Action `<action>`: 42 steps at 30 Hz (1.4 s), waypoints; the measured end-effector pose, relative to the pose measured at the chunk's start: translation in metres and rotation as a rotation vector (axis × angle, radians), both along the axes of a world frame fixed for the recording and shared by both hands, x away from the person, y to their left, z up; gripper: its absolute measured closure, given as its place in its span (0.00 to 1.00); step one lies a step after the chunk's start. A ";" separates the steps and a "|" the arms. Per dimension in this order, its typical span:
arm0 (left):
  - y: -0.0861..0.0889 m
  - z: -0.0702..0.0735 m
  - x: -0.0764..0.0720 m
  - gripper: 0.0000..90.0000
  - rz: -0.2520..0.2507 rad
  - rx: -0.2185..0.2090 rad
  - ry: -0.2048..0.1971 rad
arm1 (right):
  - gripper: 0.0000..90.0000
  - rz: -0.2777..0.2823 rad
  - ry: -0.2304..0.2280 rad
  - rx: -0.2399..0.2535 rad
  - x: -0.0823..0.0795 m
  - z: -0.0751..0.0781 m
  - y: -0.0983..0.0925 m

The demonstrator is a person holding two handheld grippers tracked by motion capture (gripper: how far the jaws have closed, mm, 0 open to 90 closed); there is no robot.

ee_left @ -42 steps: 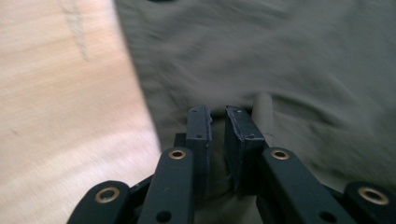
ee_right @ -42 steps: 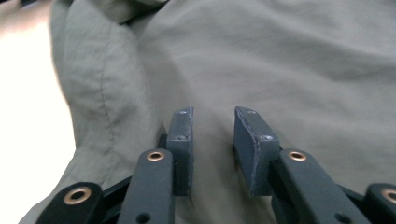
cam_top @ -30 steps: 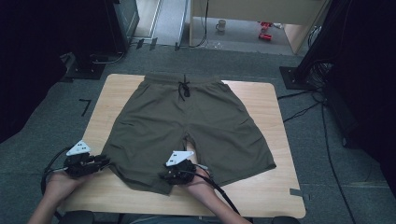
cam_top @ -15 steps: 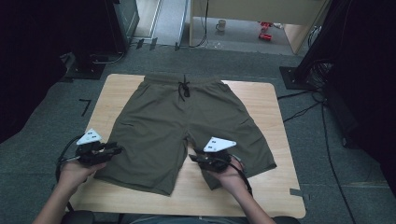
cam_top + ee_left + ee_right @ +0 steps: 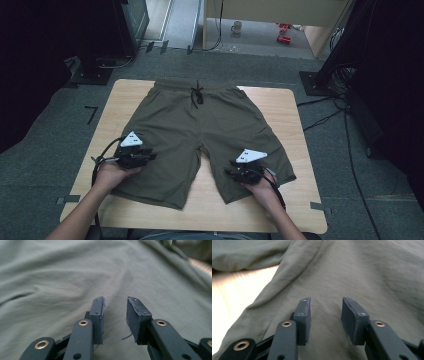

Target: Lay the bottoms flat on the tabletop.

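Observation:
Olive-green shorts point(image 5: 210, 125) lie flat on the wooden table point(image 5: 280, 100), waistband and drawstring at the far side. My left gripper point(image 5: 151, 157) rests low over the shorts' left leg, and its jaws have just been closing. In the left gripper view the left gripper point(image 5: 115, 306) stands open above the shorts' cloth point(image 5: 75, 277), gripping nothing. My right gripper point(image 5: 231, 173) is over the right leg near the hem, and its jaws have just been opening. The right gripper point(image 5: 325, 306) is open above the fabric point(image 5: 374, 270) with nothing pinched.
Bare table wood point(image 5: 232, 290) shows between the two legs and along the near edge. Grey carpet surrounds the table. Black stands and cables point(image 5: 330, 110) sit to the right, a dark cabinet point(image 5: 110, 35) at the far left.
Both grippers have slid to the right. The left came from beside the hem onto the left leg. The right went from the inner hem area across to the right leg.

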State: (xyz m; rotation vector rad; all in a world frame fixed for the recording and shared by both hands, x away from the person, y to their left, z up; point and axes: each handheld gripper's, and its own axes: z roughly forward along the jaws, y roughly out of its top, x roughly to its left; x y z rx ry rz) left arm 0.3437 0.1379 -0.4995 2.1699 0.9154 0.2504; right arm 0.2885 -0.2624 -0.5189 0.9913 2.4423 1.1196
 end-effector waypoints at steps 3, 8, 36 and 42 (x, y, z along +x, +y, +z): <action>-0.006 -0.007 -0.002 0.73 -0.023 0.038 -0.009 | 0.58 0.009 -0.013 0.007 -0.009 -0.002 0.010; -0.012 -0.009 -0.010 0.71 -0.038 0.024 -0.022 | 0.53 0.030 -0.021 0.013 -0.034 -0.003 0.032; -0.001 0.020 -0.018 0.65 0.036 -0.080 -0.014 | 0.64 -0.008 -0.043 0.103 -0.040 0.032 0.028; 0.022 0.027 0.009 0.63 0.129 -0.068 -0.024 | 0.69 -0.084 -0.065 0.113 -0.003 0.045 -0.013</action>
